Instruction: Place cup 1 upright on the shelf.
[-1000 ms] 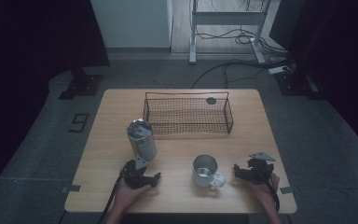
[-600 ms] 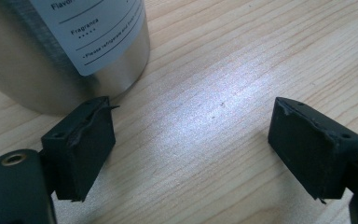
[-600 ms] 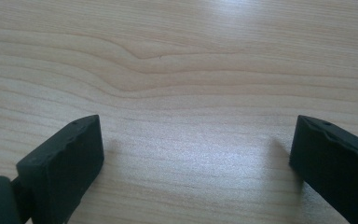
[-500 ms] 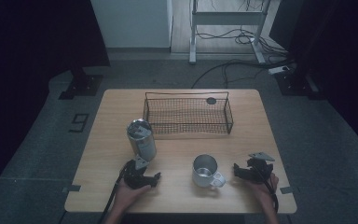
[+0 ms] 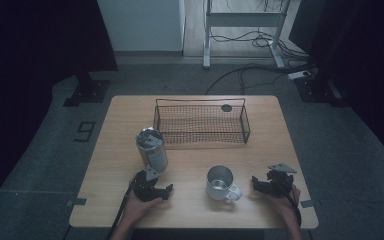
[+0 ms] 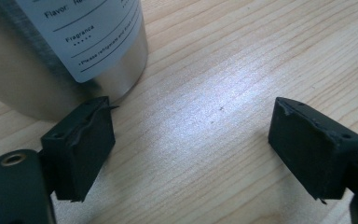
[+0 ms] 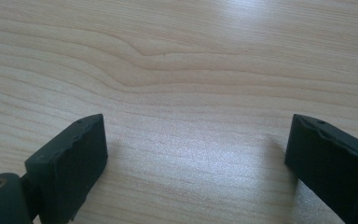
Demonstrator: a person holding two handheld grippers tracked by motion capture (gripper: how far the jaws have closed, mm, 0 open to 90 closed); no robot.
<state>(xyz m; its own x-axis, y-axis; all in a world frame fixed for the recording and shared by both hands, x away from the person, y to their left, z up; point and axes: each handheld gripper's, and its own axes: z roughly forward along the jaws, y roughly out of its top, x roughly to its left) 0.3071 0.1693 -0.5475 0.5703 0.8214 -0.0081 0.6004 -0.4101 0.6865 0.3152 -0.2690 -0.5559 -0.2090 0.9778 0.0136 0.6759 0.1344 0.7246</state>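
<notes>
Steel canister (image 5: pixel 151 149) upright on the table's (image 5: pixel 130 115) left half, mug (image 5: pixel 221 183) at front centre; both grippers idle, jaws spread.

Left gripper (image 5: pixel 152 190) rests just before the canister (image 6: pixel 65 51), one jaw near its base, nothing between; the label is cut off. Right gripper (image 5: pixel 270 183) sits beside the mug, over bare wood. Wire basket (image 5: pixel 201 122) stands behind; a dark disc (image 5: pixel 226 107) beyond it is unidentifiable.
</notes>
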